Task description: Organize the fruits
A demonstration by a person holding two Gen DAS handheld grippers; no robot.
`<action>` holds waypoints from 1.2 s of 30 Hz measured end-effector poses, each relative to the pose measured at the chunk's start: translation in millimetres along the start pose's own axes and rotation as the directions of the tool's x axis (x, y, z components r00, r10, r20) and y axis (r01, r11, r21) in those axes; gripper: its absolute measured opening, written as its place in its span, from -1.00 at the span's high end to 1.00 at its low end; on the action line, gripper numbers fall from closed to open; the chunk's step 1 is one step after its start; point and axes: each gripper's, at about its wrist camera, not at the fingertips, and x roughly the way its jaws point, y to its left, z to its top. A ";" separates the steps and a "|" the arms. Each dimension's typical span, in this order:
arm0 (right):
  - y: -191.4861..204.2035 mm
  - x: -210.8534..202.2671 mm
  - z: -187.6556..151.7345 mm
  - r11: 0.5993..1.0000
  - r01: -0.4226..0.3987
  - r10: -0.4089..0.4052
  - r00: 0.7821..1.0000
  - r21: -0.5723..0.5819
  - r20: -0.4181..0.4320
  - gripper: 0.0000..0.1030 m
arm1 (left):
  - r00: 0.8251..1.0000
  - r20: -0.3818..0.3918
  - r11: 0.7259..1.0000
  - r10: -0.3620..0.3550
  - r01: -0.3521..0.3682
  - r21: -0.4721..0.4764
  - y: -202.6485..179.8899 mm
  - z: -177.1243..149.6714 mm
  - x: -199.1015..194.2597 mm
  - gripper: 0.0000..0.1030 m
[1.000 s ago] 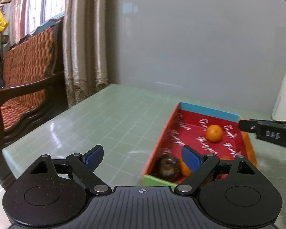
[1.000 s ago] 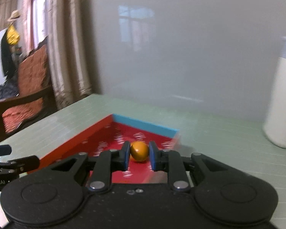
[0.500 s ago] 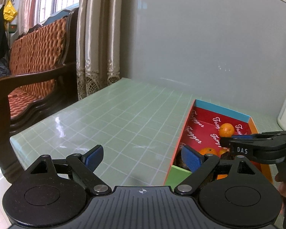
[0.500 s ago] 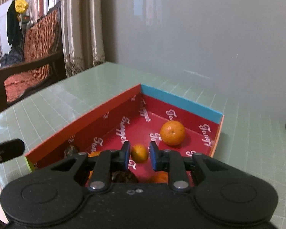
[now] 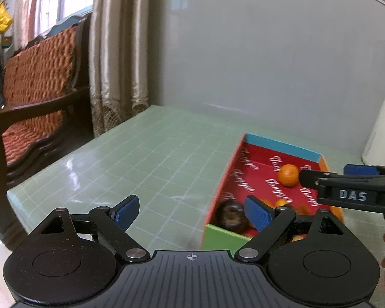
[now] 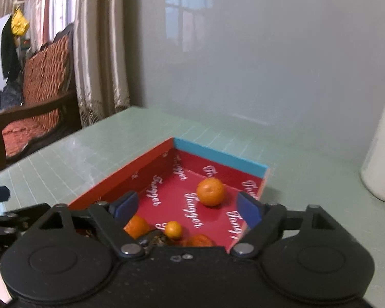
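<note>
On the pale green gridded table (image 6: 308, 179), against a grey wall: shallow red cardboard tray (image 6: 151, 160) holding round orange mandarins (image 6: 210, 191). Right tool (image 6: 186, 209) spread above it, empty; left tool (image 5: 192, 210) spread beside it. Wooden upholstered bench (image 5: 33, 82), beige curtains (image 5: 115, 51) leftward.

A shallow rectangular cardboard box (image 6: 218, 157) with a red printed floor, one blue wall and orange-red side walls is sitting open in the lower centre of the right wrist view. A round orange tangerine (image 6: 210, 191) is lying alone toward its far blue end. Nearer the bottom of the frame, a tiny orange fruit (image 6: 173, 229) is resting between two partly hidden orange fruits (image 6: 137, 227). In the left wrist view, a dark brown round fruit (image 5: 229, 215) is lying at the box's near green end, lower right.
</note>
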 end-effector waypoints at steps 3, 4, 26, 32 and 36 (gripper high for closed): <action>-10.9 -19.6 -3.6 0.999 0.025 -0.025 1.000 0.040 0.013 -0.82 | 1.000 0.001 0.999 -0.014 0.014 0.033 -13.4 3.7 -6.0 -0.74; -14.1 -25.5 -5.4 0.998 0.031 -0.032 0.999 0.051 0.016 -0.82 | 1.000 -0.002 0.999 -0.020 0.020 0.042 -17.8 4.8 -8.5 -0.84; -40.6 -114.1 -64.4 0.925 0.302 -0.292 0.953 0.229 -0.075 -0.99 | 0.995 0.003 0.987 -0.103 0.102 0.127 -63.1 -1.8 -76.0 -1.00; -30.1 -123.8 -70.5 0.932 0.285 -0.275 0.959 0.226 -0.074 -0.99 | 0.994 0.017 0.986 -0.105 0.102 0.131 -60.5 -4.2 -86.4 -1.00; -23.4 -128.6 -70.4 0.938 0.277 -0.269 0.961 0.210 -0.065 -0.99 | 0.994 0.019 0.987 -0.104 0.101 0.121 -57.5 -5.0 -90.0 -1.00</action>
